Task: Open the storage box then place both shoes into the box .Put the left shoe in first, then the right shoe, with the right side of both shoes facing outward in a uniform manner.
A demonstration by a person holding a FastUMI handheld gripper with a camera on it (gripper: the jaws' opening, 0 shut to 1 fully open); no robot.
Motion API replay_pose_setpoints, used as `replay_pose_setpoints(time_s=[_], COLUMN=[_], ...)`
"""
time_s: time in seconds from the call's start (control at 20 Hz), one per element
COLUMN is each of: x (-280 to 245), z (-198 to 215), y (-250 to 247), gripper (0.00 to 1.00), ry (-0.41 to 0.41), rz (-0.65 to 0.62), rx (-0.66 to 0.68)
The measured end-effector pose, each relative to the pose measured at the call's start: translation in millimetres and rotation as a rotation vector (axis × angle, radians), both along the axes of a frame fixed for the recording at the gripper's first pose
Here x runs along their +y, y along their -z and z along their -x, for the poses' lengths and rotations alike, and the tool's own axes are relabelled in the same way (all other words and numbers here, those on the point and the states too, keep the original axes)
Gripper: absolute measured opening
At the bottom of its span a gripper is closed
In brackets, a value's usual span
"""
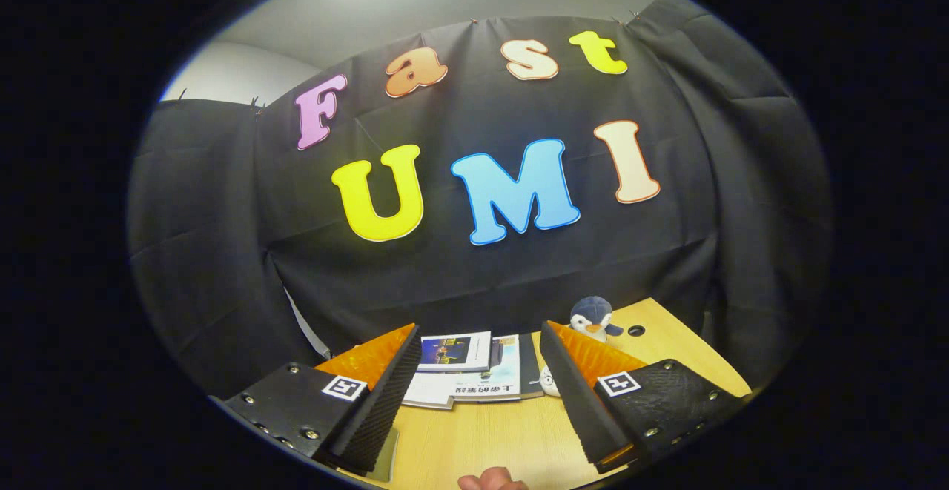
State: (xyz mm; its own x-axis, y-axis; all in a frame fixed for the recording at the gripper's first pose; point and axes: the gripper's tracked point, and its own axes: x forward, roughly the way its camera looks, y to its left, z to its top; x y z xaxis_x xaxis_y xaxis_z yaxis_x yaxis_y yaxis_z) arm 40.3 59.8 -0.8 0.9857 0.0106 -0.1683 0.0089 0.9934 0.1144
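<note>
While the gripper (474,371) is held level above the pale wooden table (511,438), its two fingers are spread wide apart and nothing is gripped between them. Between and just beyond the fingertips a small stack of glossy printed booklets (467,371) is seen lying flat, and a small grey-and-white plush penguin (593,317) stands behind the right finger, near a round cable hole in the tabletop (636,330). A fingertip of the person's hand (493,481) is glimpsed below the fingers. Where the storage box and the two shoes lie cannot be told, so the stage of the task cannot be judged. For any approach to be done well, the gripper should be tilted down or turned until the box is brought between the fingers, and the wide opening is best kept until the target is squarely framed.
</note>
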Motion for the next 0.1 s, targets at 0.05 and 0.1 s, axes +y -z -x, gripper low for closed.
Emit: replay_pose_setpoints(time_s=[0.05,0.1], x=[-2.9,-5.3], z=[-1.5,-2.6], y=[-1.3,-2.2], gripper=[0.98,0.98], ry=[-0.005,-0.01], rz=[0.004,0.012], rx=[-0.001,-0.004])
